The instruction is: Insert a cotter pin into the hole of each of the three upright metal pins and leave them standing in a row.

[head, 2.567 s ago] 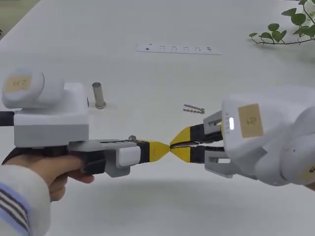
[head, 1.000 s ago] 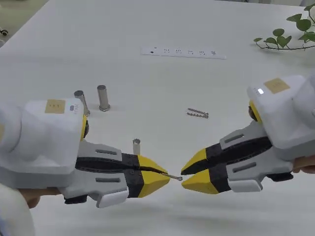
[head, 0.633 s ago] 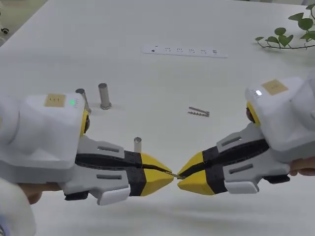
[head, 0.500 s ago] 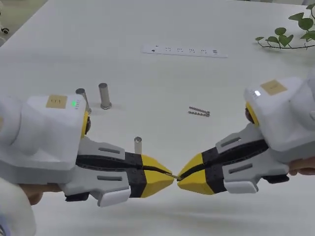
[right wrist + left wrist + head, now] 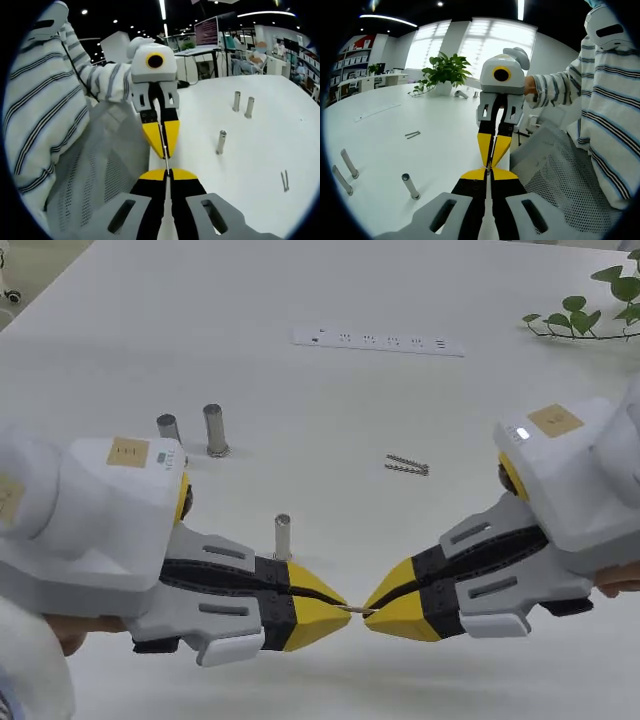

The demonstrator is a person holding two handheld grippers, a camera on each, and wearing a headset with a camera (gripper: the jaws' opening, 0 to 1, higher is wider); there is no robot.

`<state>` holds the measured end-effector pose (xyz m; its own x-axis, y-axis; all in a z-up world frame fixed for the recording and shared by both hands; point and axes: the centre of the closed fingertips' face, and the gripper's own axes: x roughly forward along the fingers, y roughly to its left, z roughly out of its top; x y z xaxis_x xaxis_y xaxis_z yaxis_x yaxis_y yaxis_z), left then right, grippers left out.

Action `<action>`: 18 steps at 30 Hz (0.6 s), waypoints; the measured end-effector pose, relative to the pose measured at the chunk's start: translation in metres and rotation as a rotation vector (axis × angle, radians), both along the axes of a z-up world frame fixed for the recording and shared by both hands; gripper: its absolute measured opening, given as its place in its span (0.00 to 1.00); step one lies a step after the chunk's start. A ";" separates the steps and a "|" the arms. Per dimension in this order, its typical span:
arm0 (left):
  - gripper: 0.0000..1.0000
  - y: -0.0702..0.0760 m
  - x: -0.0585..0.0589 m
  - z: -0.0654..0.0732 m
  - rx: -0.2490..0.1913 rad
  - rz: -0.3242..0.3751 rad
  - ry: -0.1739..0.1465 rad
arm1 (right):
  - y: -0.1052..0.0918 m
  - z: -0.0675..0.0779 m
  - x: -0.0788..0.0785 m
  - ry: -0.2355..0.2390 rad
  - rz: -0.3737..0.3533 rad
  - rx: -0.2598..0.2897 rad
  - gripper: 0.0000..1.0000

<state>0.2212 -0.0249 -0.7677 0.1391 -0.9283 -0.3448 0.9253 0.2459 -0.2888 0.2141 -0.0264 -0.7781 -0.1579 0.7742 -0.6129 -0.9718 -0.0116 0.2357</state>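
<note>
The white table is lit brightly and evenly from overhead — shadows are kept soft. The windows are blown out, and edges of both gripper views are bent by fisheye distortion.

Your right tongs pinch one end of a thin cotter pin, and your left tongs clamp its far end. To the right of that cotter pin one metal pin stands upright on the desk. Two more metal pins stand beyond it, and spare cotter pins lie nearer you.

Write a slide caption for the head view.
Left gripper and right gripper pinch one cotter pin between their tips; three metal pins stand on the table.
</note>
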 end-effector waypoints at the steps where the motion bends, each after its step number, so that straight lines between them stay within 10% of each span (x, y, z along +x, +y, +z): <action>1: 0.00 -0.001 0.000 -0.002 0.007 -0.004 0.003 | -0.001 0.000 -0.001 0.007 0.001 -0.010 0.04; 18: 0.01 0.007 0.010 -0.011 0.050 0.032 0.002 | 0.004 -0.002 0.009 -0.011 -0.011 -0.044 0.03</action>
